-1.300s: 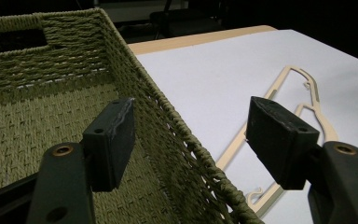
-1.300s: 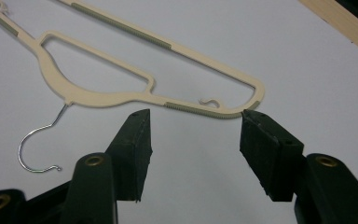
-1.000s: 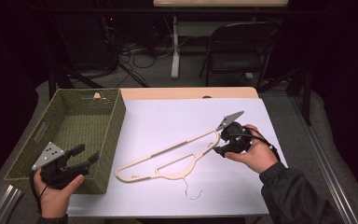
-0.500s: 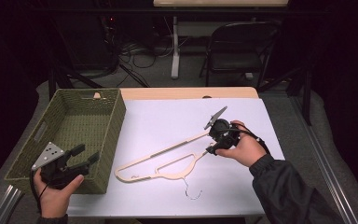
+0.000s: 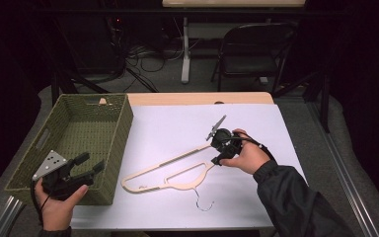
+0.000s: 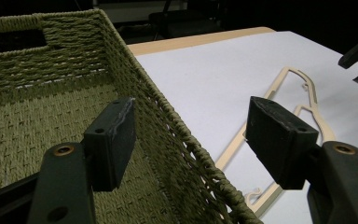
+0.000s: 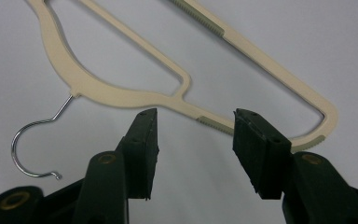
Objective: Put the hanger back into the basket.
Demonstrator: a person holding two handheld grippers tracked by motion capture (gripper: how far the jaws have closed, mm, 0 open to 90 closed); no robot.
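At the near left corner of the table, the left gripper [image 5: 86,165] is held over the near end of the green woven basket [image 5: 44,150], jaws apart and empty, where it was a second ago. Just beyond the near edge, on the white sheet [image 5: 177,128], lies the cream hanger [image 5: 165,170], its wire hook [image 5: 201,201] pointing toward the person. Farther in and to the right, the right gripper [image 5: 216,148] has dropped over the last second from a raised, tilted pose down to the hanger's right end, jaws open and straddling the lower bar [image 7: 209,122]. That suggests the grasp is imminent, nothing clamped yet.
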